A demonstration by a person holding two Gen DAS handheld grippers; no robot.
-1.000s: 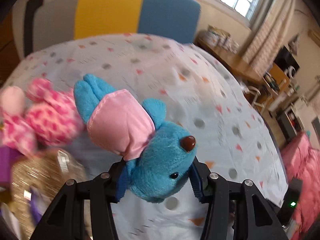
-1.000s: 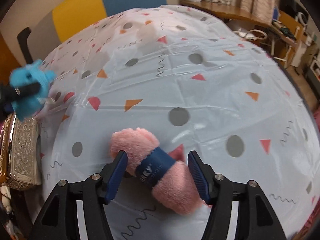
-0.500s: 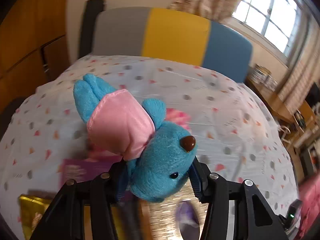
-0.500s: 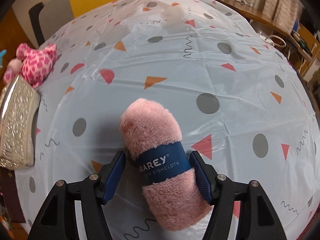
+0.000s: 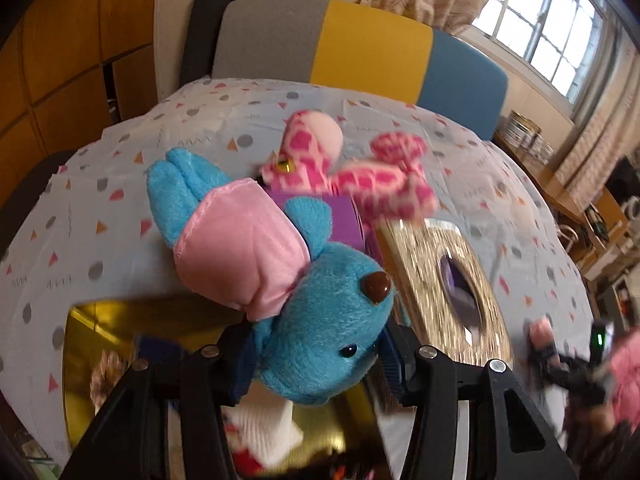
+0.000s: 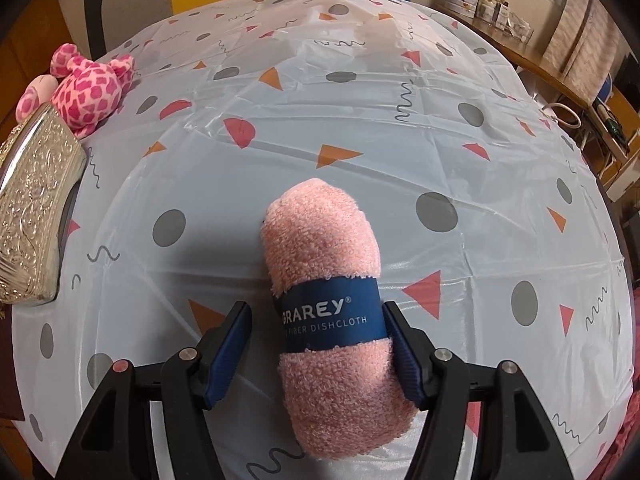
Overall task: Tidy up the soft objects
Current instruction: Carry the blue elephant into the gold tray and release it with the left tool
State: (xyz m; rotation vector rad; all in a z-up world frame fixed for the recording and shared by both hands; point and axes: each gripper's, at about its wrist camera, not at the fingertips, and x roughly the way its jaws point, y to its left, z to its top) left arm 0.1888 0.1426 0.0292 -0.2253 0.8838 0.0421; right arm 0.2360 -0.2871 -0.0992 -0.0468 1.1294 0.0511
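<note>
Aloft, left tongs around blue plush

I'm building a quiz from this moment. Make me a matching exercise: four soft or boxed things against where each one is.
Things:
1. blue plush
2. pink spotted plush
3. rolled pink dishcloth
4. gold embossed lid

Places:
A. lying on the tablecloth, between open fingers
B. at the table's left edge, in the right wrist view
C. clamped by the left hand-held gripper
D. just beyond the gold lid

Pairs: 1-C, 2-D, 3-A, 4-B
</note>
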